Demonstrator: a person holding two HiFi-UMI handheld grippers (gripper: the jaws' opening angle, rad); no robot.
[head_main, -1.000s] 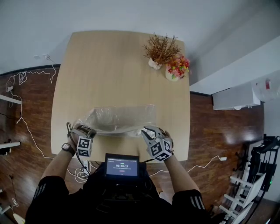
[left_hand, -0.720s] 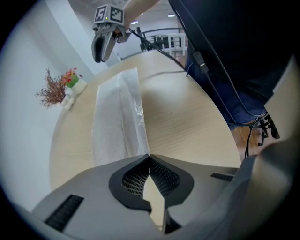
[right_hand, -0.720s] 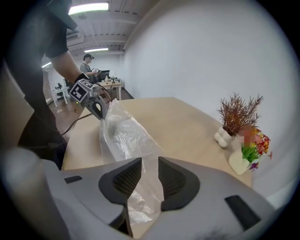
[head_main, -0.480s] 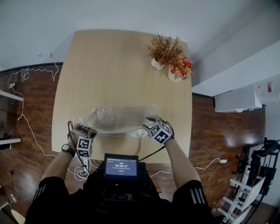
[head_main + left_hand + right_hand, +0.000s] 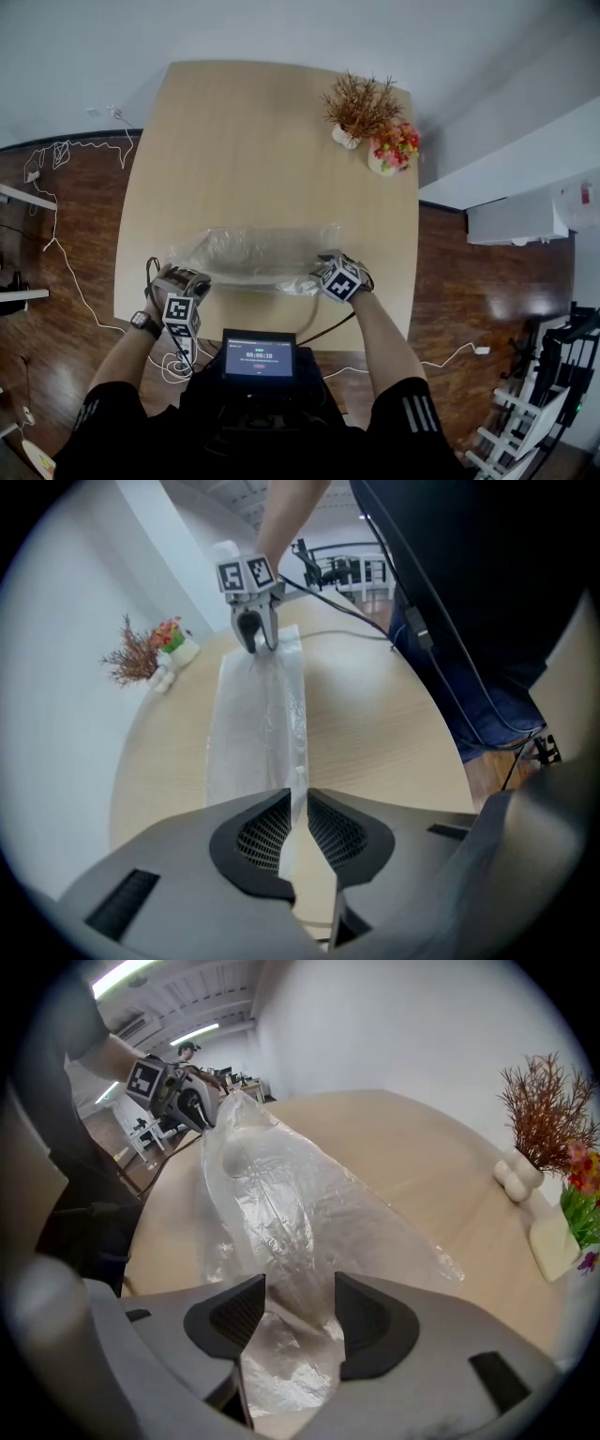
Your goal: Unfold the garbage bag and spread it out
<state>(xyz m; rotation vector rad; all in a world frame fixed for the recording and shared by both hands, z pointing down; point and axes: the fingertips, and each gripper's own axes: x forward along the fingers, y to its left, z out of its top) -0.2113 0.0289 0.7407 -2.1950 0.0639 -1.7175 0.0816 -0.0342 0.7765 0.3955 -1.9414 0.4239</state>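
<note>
screen near bag, head view only

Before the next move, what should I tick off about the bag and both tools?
1. Left tool grip on garbage bag: not ok; jaws opening, film in the narrow gap.
2. Right tool grip: not ok; jaws opening wide, film loose between them.
3. Bag spread flat: not ok; crumpled strip.
4. Table room ahead: ok; flower vases stand apart at the far corner.
5. Which end is the bag's mouth: cannot tell.
</note>
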